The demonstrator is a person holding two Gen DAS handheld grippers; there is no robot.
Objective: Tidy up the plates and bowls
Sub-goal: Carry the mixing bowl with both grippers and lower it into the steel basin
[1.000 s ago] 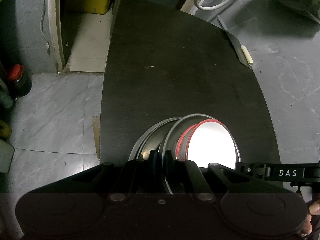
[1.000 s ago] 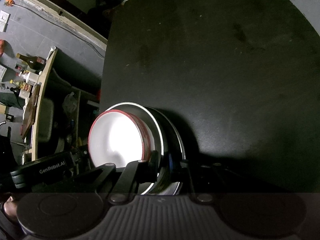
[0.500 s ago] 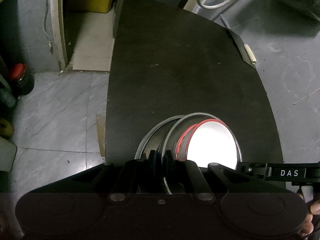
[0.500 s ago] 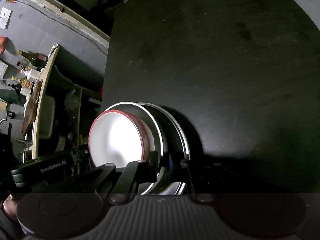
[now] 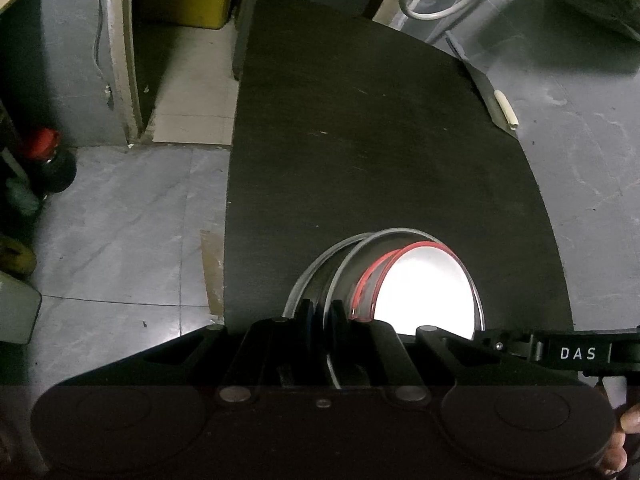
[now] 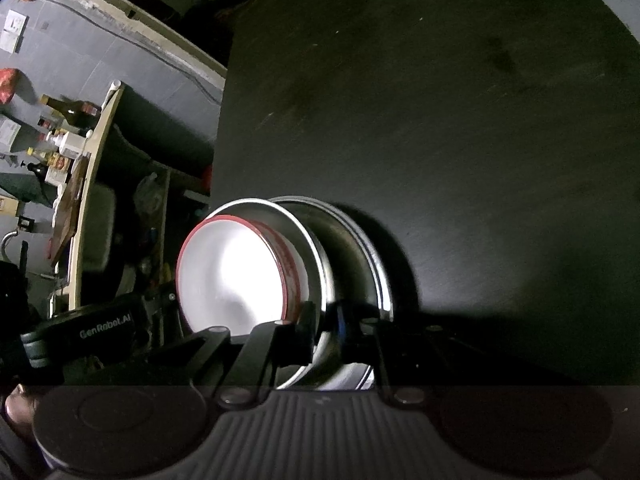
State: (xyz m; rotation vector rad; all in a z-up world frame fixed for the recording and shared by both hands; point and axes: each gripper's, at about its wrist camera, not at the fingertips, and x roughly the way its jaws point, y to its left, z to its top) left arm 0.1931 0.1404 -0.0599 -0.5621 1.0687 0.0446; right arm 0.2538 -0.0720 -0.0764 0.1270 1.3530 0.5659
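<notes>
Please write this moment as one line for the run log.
left claw: shut on steel plate | right claw: shut on steel plate | bowl: nested inside | black table: below

A bowl (image 5: 424,288) is sitting inside a stack of plates (image 5: 344,264), which is lying over the near edge of the surface (image 5: 360,140). The left gripper (image 5: 322,312) and right gripper (image 6: 324,320) are flanking the stack, one at either side.

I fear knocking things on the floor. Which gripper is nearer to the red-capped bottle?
The left gripper. The red-capped bottle stands left of it; the right gripper grips the steel bowl from the opposite side.
</notes>
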